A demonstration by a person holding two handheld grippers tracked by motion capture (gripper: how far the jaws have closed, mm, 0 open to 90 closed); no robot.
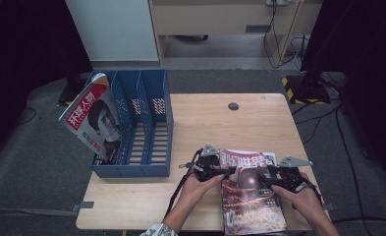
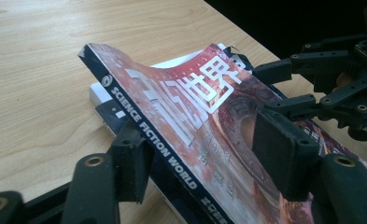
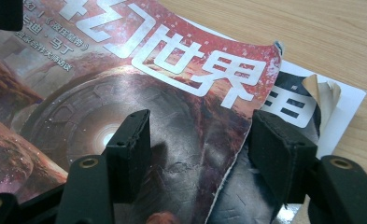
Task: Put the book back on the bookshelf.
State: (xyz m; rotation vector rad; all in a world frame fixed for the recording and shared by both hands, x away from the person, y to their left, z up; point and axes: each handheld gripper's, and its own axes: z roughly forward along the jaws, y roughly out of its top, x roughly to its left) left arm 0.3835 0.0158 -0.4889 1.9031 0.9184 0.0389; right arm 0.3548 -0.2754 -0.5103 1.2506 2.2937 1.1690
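Note:
A red science-fiction magazine (image 1: 252,196) lies on a second magazine (image 3: 340,102) at the table's near right. My left gripper (image 1: 226,172) is at its left edge. In the left gripper view the jaws (image 2: 207,158) straddle the raised spine (image 2: 162,140), one pad beside it and one over the cover, with a wide gap. My right gripper (image 1: 265,179) is at the right edge. Its jaws (image 3: 202,144) straddle the curled cover edge (image 3: 228,172), one pad over the cover and one past it. Both grippers are open. The right gripper (image 2: 284,86) shows across the cover in the left gripper view.
A blue file rack (image 1: 167,123) with three slots stands at the table's left. A red-topped magazine (image 1: 95,120) leans in its leftmost slot. A small round hole cap (image 1: 233,106) sits at the back of the wooden table (image 1: 205,123). Cables trail on the floor behind.

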